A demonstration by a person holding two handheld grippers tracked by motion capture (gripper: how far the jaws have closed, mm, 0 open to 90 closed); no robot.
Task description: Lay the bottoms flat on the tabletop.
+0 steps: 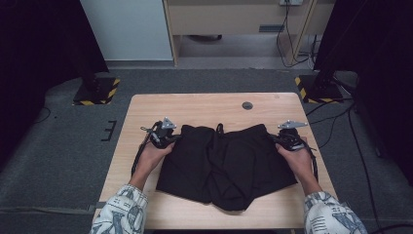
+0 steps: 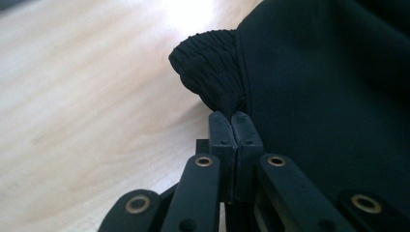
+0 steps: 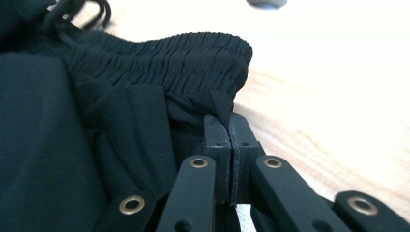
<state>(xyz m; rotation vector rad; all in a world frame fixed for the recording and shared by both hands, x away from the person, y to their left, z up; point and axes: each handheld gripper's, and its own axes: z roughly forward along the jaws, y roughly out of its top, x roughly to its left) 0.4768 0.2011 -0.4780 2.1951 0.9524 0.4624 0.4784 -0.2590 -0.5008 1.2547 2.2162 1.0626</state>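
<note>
A pair of black shorts point(image 1: 226, 163) lies flat on the wooden table point(image 1: 195, 105), waistband toward the far side. My left gripper point(image 1: 176, 138) is shut on the left end of the ribbed waistband point(image 2: 212, 67); the jaws point(image 2: 234, 118) pinch a fold of cloth. My right gripper point(image 1: 272, 138) is shut on the right end of the waistband point(image 3: 193, 53), its jaws point(image 3: 227, 123) closed on a thin fold of fabric. A drawstring point(image 3: 82, 12) lies at the waistband's middle.
A dark round grommet point(image 1: 247, 105) sits in the table near its far edge. Black stand bases with yellow-black tape point(image 1: 96, 90) point(image 1: 319, 87) stand on the grey carpet beyond the table. Cables point(image 1: 341, 117) trail on the floor at the right.
</note>
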